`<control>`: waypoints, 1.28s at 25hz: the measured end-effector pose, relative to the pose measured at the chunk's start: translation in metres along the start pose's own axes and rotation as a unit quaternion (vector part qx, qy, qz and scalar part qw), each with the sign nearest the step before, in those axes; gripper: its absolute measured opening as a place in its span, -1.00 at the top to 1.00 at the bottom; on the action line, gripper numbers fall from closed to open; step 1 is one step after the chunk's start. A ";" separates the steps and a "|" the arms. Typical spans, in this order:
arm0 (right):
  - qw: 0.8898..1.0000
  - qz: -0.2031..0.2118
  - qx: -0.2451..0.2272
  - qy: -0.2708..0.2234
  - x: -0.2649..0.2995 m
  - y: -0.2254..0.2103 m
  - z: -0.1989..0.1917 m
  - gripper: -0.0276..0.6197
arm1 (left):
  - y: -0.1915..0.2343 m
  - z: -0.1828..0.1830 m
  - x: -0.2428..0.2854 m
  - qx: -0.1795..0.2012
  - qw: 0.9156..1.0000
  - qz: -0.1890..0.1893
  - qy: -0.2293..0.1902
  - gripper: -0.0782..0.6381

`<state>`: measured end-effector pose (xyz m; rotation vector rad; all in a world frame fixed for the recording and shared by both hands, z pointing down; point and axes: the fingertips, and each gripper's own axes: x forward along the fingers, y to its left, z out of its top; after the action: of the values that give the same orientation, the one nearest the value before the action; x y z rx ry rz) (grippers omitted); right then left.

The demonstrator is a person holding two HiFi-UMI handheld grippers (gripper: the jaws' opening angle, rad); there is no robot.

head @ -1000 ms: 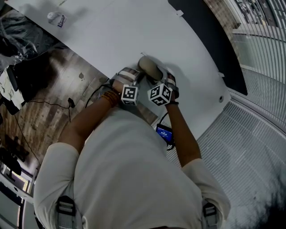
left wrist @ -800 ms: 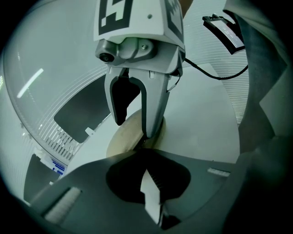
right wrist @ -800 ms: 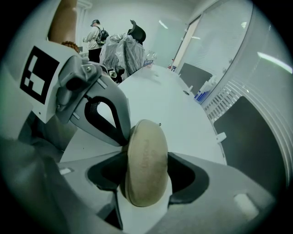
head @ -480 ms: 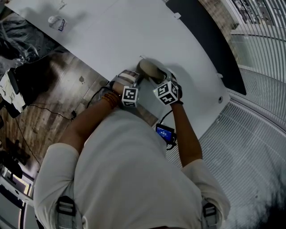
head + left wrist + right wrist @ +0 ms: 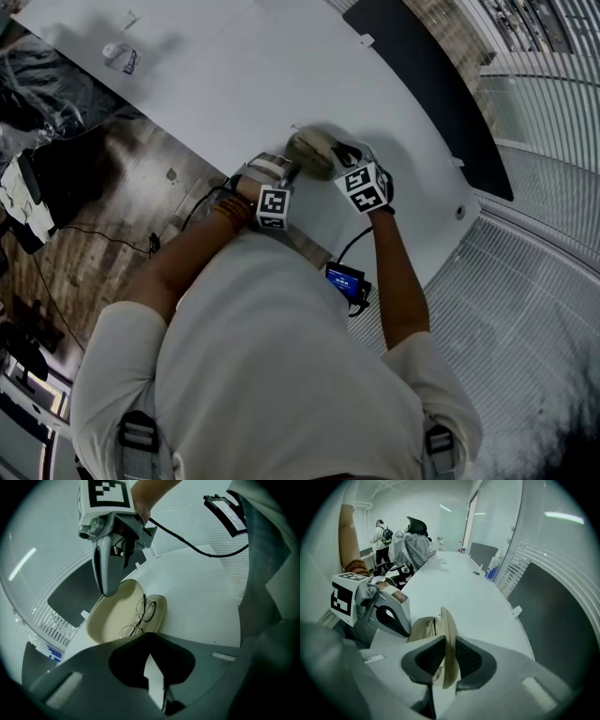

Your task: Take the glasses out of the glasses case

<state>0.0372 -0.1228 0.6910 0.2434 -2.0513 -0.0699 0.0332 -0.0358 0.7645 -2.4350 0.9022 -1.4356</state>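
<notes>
Since the earlier frame the right hand-held gripper (image 5: 446, 641) has been carried rightward, and its jaws have just been closing. The cream lid (image 5: 448, 620) of the glasses case (image 5: 312, 150) is now pinched between them and stood upright. The glasses (image 5: 140, 616) are seen lying in the open case on the white table (image 5: 201, 602). The left hand-held gripper (image 5: 150, 639), tips pressed together and empty, is held at the case's near end. The lid is probably best kept steady while the frame is taken by its bridge, not a lens.

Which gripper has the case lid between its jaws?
The right gripper: its jaws have just been closing onto the lid; the left gripper is off the lid.
</notes>
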 end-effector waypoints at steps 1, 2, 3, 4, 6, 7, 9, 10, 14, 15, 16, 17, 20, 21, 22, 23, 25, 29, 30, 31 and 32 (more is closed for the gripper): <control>1.000 -0.001 -0.005 0.004 0.001 -0.003 0.000 0.72 | 0.000 0.000 0.000 -0.001 1.000 -0.001 0.001 0.78; 1.000 -0.003 -0.010 0.009 0.003 -0.007 0.000 0.74 | 0.000 0.000 0.000 -0.001 1.000 -0.002 0.001 0.78; 1.000 -0.004 -0.015 0.014 0.005 -0.010 -0.001 0.75 | 0.000 0.000 0.000 -0.001 1.000 -0.002 0.002 0.78; 1.000 -0.005 -0.018 0.019 0.007 -0.013 -0.001 0.76 | 0.001 0.000 0.000 -0.001 1.000 -0.003 0.002 0.78; 0.999 -0.006 -0.024 0.027 0.011 -0.020 -0.002 0.79 | 0.002 0.000 -0.001 -0.001 1.000 -0.005 0.001 0.78; 0.999 -0.006 -0.026 0.031 0.013 -0.023 -0.002 0.80 | 0.002 0.000 -0.001 -0.002 1.000 -0.005 0.000 0.78; 0.999 -0.006 -0.029 0.037 0.018 -0.028 -0.003 0.81 | 0.002 0.000 -0.001 -0.001 1.000 -0.005 -0.002 0.78; 0.999 -0.006 -0.030 0.040 0.021 -0.031 -0.004 0.82 | 0.002 0.001 -0.002 -0.001 1.000 -0.005 -0.002 0.78; 0.998 -0.001 -0.031 0.052 0.030 -0.038 -0.011 0.84 | -0.004 0.003 -0.005 0.000 1.000 -0.017 -0.001 0.78; 0.998 -0.001 -0.032 0.055 0.033 -0.040 -0.013 0.84 | -0.005 0.002 -0.004 0.001 1.000 -0.020 0.000 0.78; 0.998 0.000 -0.032 0.057 0.036 -0.042 -0.014 0.85 | -0.006 0.002 -0.004 0.001 1.000 -0.022 0.001 0.78; 0.998 0.000 -0.033 0.059 0.038 -0.044 -0.014 0.85 | -0.006 0.001 -0.004 0.001 1.000 -0.022 0.001 0.77; 0.997 0.003 -0.034 0.064 0.047 -0.047 -0.017 0.86 | -0.005 0.001 -0.004 -0.004 1.000 -0.026 0.004 0.77; 0.997 0.004 -0.034 0.065 0.049 -0.048 -0.019 0.86 | -0.005 0.001 -0.004 -0.004 1.000 -0.027 0.004 0.77; 0.997 0.004 -0.035 0.067 0.052 -0.049 -0.021 0.86 | -0.006 0.001 -0.004 -0.004 1.000 -0.028 0.003 0.77; 0.997 0.005 -0.035 0.069 0.055 -0.050 -0.023 0.86 | -0.006 0.001 -0.003 -0.004 1.000 -0.028 0.003 0.77; 0.997 0.008 -0.033 0.070 0.060 -0.052 -0.024 0.86 | -0.006 0.001 -0.004 -0.004 1.000 -0.030 0.003 0.77; 0.997 0.014 -0.027 0.064 0.067 -0.055 -0.023 0.85 | -0.007 0.001 -0.002 -0.003 0.999 -0.035 0.003 0.77; 0.997 0.015 -0.029 0.065 0.069 -0.056 -0.023 0.85 | -0.007 0.001 -0.002 -0.004 0.999 -0.036 0.003 0.77; 0.997 0.015 -0.031 0.065 0.070 -0.056 -0.024 0.85 | -0.007 0.001 -0.001 -0.005 0.999 -0.036 0.004 0.77; 0.997 0.015 -0.034 0.066 0.071 -0.057 -0.024 0.85 | -0.006 0.002 -0.001 -0.005 0.999 -0.037 0.004 0.77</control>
<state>0.0339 -0.1917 0.7548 0.1697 -1.9169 -0.1022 0.0367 -0.0308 0.7657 -2.4958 0.8316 -1.4685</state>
